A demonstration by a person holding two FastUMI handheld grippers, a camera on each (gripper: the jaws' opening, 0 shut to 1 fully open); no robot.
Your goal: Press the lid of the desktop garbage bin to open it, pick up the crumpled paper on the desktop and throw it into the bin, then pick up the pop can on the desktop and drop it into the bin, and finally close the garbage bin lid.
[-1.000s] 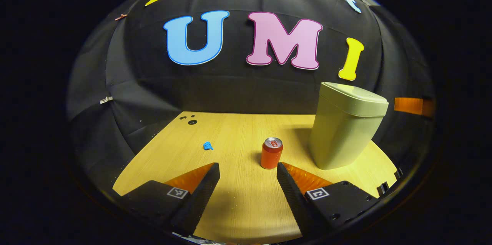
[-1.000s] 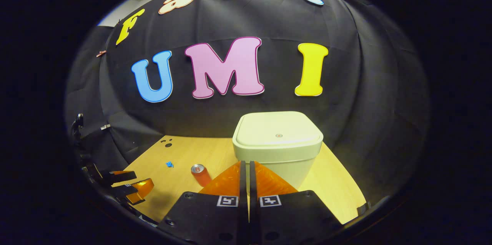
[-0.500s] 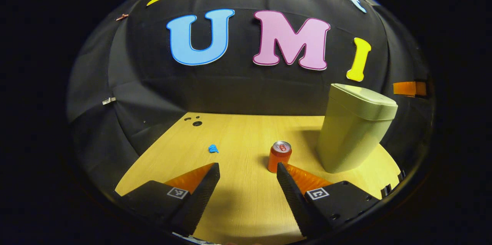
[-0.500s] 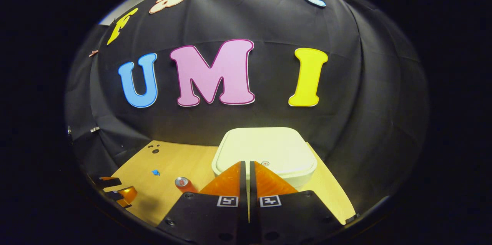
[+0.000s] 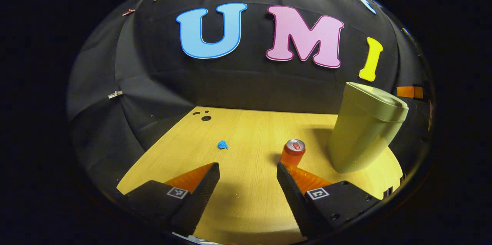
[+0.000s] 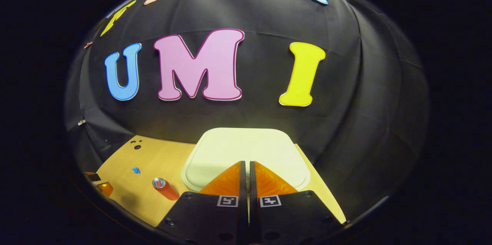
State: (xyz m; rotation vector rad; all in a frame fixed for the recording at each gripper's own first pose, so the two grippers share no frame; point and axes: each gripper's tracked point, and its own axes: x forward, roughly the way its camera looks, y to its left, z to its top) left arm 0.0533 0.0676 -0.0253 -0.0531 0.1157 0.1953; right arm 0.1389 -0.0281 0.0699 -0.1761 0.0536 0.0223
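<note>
Hovering my clenched right gripper point(image 6: 246, 165) over the closed bin lid point(image 6: 246, 149), a stiff springy panel best pressed at centre, while my left gripper point(image 5: 248, 168) waits spread above the tabletop point(image 5: 246, 129).

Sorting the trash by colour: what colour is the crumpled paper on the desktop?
Blue. The crumpled paper shows best in the left gripper view.

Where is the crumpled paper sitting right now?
The crumpled paper lies on the wooden desktop, left of the pop can in the left gripper view, and farther left of the closed garbage bin; no gripper touches it.
</note>
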